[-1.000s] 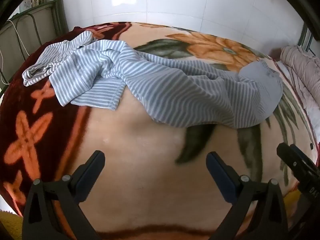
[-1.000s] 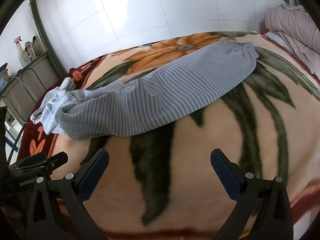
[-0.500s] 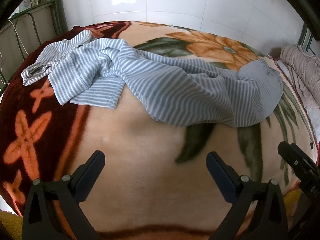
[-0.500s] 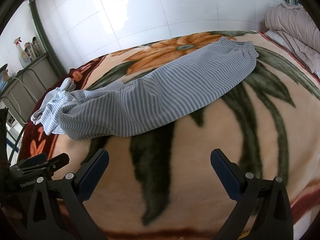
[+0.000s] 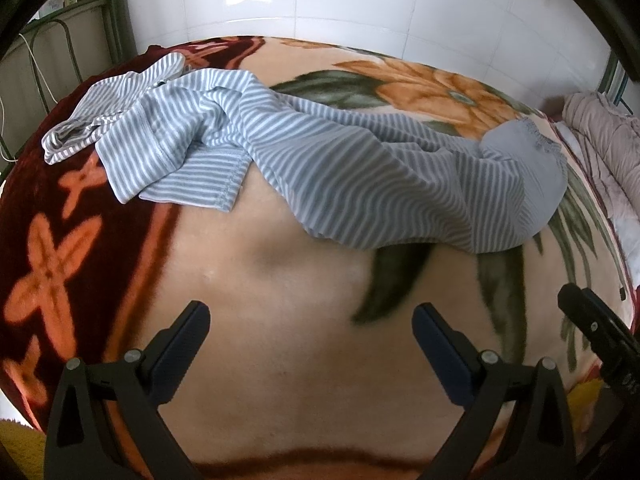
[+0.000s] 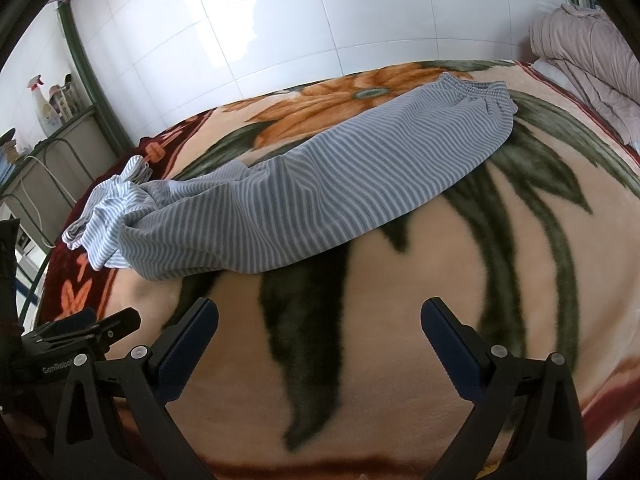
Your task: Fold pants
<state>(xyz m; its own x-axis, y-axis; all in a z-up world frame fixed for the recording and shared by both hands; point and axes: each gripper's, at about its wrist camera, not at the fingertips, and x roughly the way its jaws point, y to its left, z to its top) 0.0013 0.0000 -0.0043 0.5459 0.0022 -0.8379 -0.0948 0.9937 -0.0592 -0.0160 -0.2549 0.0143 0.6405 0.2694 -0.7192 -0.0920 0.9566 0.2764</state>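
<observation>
Grey-and-white striped pants (image 5: 360,168) lie across a floral blanket (image 5: 280,320), waistband (image 5: 528,140) to the right and the leg ends (image 5: 132,136) bunched and crumpled at the left. In the right wrist view the pants (image 6: 320,184) stretch diagonally, with the elastic waistband (image 6: 476,88) at the far right. My left gripper (image 5: 310,320) hovers open over bare blanket, short of the pants. My right gripper (image 6: 320,316) is likewise open and empty, near the blanket's front. Each gripper shows at the other view's edge: the right gripper (image 5: 600,340) and the left gripper (image 6: 80,332).
A white tiled wall (image 6: 320,20) backs the bed. A rolled pinkish quilt (image 6: 588,52) lies at the far right. A green metal rack (image 6: 60,120) with bottles stands at the left. The blanket (image 6: 400,340) has a dark red border (image 5: 48,240) on the left.
Both views have shifted very slightly; the pants sit a touch lower in the left wrist view. The pants lie as before and both grippers stay open.
</observation>
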